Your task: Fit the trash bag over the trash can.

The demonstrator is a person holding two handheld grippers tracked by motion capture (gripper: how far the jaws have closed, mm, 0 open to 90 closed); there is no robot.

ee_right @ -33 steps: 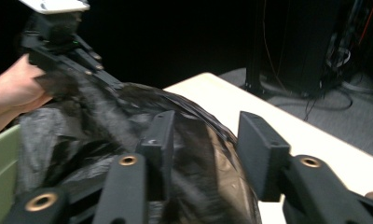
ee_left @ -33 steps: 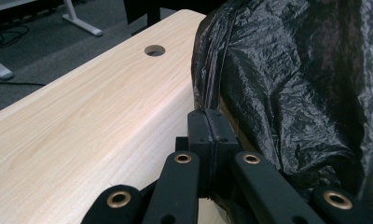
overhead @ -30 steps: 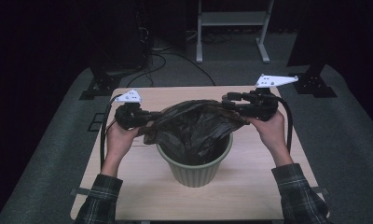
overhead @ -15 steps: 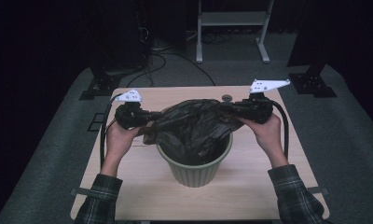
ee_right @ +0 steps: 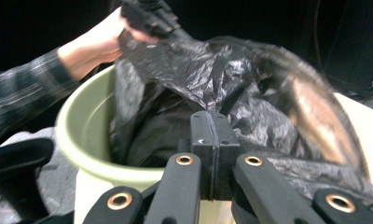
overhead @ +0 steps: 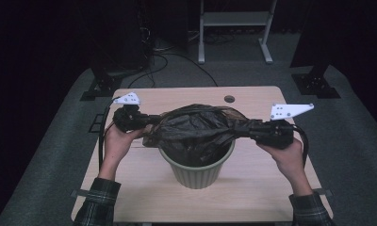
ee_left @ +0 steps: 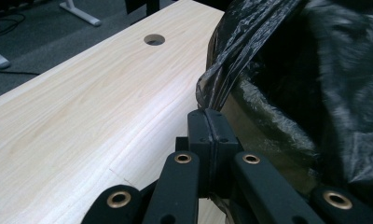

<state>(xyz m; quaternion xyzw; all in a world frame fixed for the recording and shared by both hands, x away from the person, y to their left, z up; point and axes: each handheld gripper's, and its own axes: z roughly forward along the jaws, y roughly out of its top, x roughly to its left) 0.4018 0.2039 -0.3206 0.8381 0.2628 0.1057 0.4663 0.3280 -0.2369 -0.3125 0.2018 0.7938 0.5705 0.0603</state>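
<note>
Since the earlier frame the right gripper (overhead: 250, 130) has swung outward from the green bin (overhead: 197, 165), its jaws having just closed on the black bag (overhead: 196, 129); the left gripper (overhead: 148, 120) stays clamped on the opposite edge, so the crinkled glossy liner now stretches taut over the bin's mouth, ready for fitting

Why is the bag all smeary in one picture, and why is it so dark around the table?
In the right gripper view the bag is streaked with motion blur, worst at its right edge, and the bin looks soft too. In the left gripper view the table is sharp and evenly lit, and the bag shows small glints. In the high view the table is lit and the room behind is nearly black.
</note>
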